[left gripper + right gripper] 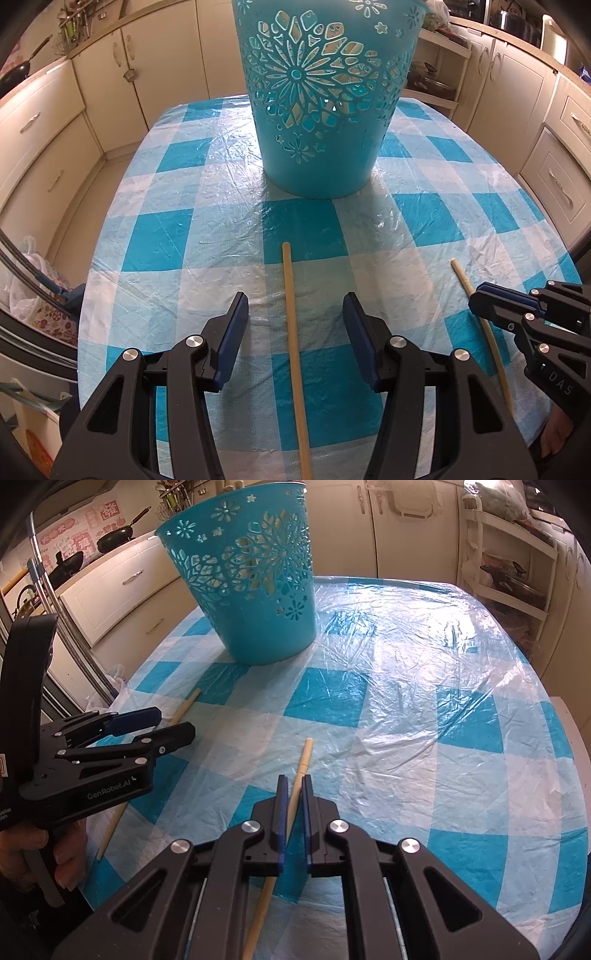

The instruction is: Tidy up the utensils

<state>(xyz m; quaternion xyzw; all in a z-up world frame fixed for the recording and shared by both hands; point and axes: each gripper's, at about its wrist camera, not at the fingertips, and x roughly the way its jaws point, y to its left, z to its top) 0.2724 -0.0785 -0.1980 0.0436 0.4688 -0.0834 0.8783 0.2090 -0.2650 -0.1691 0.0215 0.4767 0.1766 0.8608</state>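
Note:
A teal perforated basket [325, 92] stands on the blue-and-white checked tablecloth [184, 229]; it also shows in the right wrist view [255, 583]. Two long wooden sticks lie on the cloth. My left gripper [295, 310] is open, its jaws either side of one stick [293, 332], low over the cloth. My right gripper [293, 786] has its jaws closed around the other stick [301, 771], which still rests on the table. In the left wrist view the right gripper [480, 299] sits over that stick [461, 277]. In the right wrist view the left gripper [173, 723] is at the left.
Cream kitchen cabinets [44, 122] surround the table. Pans [114, 539] sit on the counter at the left. A shelf rack [517, 576] stands at the right. The table's near edge [92, 871] is close to the hand. Bags [33, 295] hang left of the table.

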